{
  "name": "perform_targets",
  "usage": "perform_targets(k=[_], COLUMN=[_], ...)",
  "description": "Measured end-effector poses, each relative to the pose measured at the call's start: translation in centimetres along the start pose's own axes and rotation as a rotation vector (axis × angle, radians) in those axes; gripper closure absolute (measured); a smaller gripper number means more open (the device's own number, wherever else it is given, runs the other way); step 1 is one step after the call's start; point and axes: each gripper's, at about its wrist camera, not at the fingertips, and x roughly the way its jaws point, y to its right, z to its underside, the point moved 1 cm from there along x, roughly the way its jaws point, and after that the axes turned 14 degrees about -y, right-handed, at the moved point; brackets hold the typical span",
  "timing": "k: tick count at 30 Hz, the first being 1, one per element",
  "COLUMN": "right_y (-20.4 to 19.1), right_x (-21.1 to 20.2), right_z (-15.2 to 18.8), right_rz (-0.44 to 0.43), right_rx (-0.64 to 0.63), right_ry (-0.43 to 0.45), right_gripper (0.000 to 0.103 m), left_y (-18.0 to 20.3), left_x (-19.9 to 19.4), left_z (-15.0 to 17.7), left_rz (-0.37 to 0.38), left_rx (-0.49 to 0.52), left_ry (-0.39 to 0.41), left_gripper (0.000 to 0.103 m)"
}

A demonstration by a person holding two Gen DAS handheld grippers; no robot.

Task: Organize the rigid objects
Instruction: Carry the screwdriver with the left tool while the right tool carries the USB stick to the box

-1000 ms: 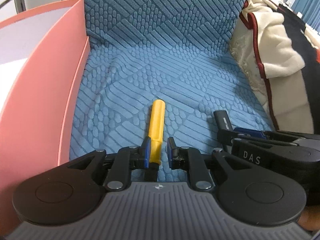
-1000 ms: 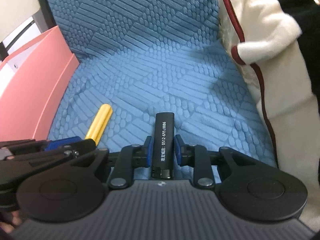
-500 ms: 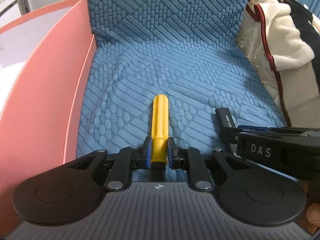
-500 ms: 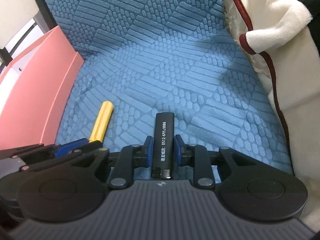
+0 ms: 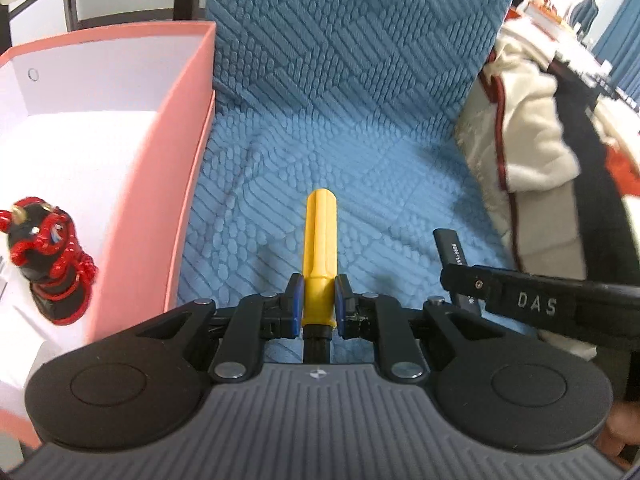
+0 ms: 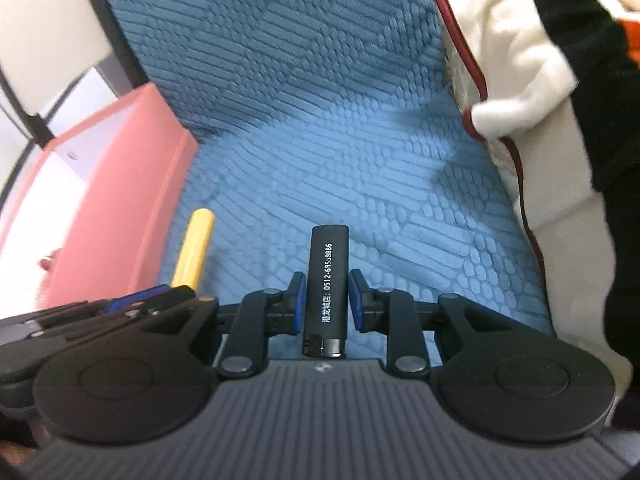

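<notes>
Blue quilted seat cushion point(image 5: 360, 184) fills both views, soft and ridged, with a pink box point(image 5: 188, 184) at the left edge and a cream coat point(image 5: 520, 152) on the right. Left claw point(image 5: 318, 300) is clamped on a yellow screwdriver handle point(image 5: 320, 236), right claw point(image 6: 327, 300) on a black lighter point(image 6: 328, 272); both look light, stiff and smooth, best gripped mid-body.

Black hand-held gripper point(image 5: 316, 307) with blue pads, grey ribbed body.

One yellow screwdriver point(image 5: 320, 236), one black lighter point(image 6: 327, 276), one pink box point(image 5: 176, 184), one figurine point(image 5: 48, 264).
</notes>
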Motion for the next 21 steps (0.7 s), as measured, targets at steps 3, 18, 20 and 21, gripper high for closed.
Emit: perform_targets(k=[3, 18, 20, 21], right_y=[-1.1, -7.1, -8.5, -9.1], right_x=[-2.2, -12.4, -13.5, -14.0], right_z=[0.2, -1.7, -2.0, -2.2], right_rz=[-0.015, -0.073, -0.082, -0.087], right_rx=[-0.016, -0.094, -0.119, -0.132], right_ry=[0.019, 0.139, 0.156, 0.163], right_gripper=[0.077, 0.077, 0.077, 0.077], left_y=[0.1, -1.6, -2.4, -2.7], left_x=[-2.2, -15.3, -17.1, -17.9], left_z=[-0.3, -3.5, -4.0, -4.2], left_rz=[0.019, 0.043, 0.042, 0.04], left_rx=[-0.009, -0.056, -0.064, -0.066], left_ry=[0.019, 0.154, 0.173, 0.184], left_gripper=[0.084, 0.084, 0.084, 0.084])
